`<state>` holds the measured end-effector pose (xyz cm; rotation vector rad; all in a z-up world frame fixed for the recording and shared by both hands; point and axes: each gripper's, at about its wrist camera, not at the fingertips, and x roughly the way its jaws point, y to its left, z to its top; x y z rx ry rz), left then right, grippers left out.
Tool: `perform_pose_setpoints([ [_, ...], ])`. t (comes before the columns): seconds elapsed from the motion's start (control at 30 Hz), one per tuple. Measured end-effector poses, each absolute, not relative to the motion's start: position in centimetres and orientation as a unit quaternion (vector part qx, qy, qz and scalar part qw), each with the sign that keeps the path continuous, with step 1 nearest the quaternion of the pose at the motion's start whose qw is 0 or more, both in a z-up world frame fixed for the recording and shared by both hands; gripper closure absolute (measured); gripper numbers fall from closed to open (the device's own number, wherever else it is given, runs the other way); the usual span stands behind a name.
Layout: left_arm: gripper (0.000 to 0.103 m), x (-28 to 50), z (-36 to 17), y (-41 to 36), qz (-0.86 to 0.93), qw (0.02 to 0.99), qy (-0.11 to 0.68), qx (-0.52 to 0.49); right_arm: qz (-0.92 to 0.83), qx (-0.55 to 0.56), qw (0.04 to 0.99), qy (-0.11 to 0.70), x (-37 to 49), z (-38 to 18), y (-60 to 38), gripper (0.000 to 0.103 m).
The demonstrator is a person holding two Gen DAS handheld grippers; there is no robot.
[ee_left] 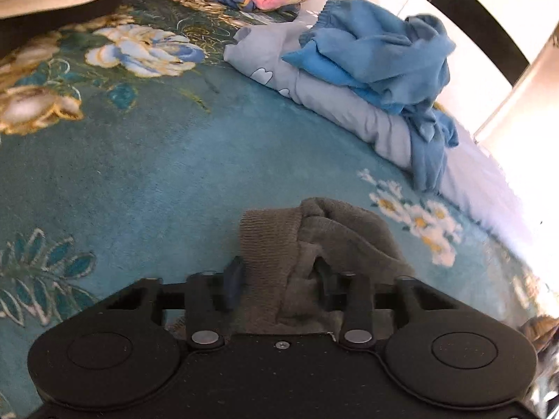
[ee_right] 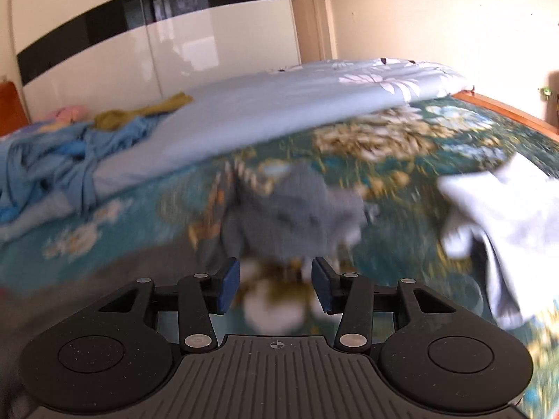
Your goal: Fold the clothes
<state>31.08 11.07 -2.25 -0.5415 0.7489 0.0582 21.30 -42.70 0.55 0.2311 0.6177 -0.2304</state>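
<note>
Left tool: closed on the ribbed cuff of the grey knit garment, which bunches between its pads.
Right tool: jaws partly apart, nothing between them; the view is blurred, so the grey heap just ahead is probably the same garment.
Garment place: on the teal floral bedspread, near the blue clothes.
Handling: soft, light, limp, it sags.
Hold: a second hem edge, to spread it flat.
</note>
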Motion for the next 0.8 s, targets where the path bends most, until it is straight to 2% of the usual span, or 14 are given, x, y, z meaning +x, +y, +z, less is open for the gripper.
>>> perform_pose_setpoints([
  [0.17, 0.092, 31.5, -0.3, 12.9, 0.049, 0.905, 0.315, -0.281, -0.116, 0.155, 0.929, 0.316, 18.6, -0.7, -41.9, 0.06],
  [0.3, 0.092, 31.9, 2.1, 16.3, 0.099, 0.918, 0.264, -0.279, -0.107, 0.142, 0.932, 0.315, 19.1, -0.4, -42.0, 0.06],
  [0.33, 0.092, 31.8, 2.6, 17.1, 0.114, 0.92, 0.256, -0.274, -0.104, 0.139, 0.934, 0.313, 19.5, -0.3, -42.2, 0.059],
  [0.37, 0.092, 31.8, 2.8, 18.0, 0.127, 0.92, 0.252, -0.274, -0.104, 0.142, 0.934, 0.312, 20.1, -0.3, -42.7, 0.053],
  [0.57, 0.088, 31.7, 1.1, 19.4, 0.144, 0.911, 0.279, -0.267, -0.083, 0.222, 0.918, 0.317, 25.2, -1.7, -46.1, 0.052],
  [0.8, 0.08, 31.7, -0.2, 19.0, 0.163, 0.902, 0.292, -0.273, -0.125, 0.323, 0.894, 0.283, 28.9, -3.8, -49.8, 0.053],
])
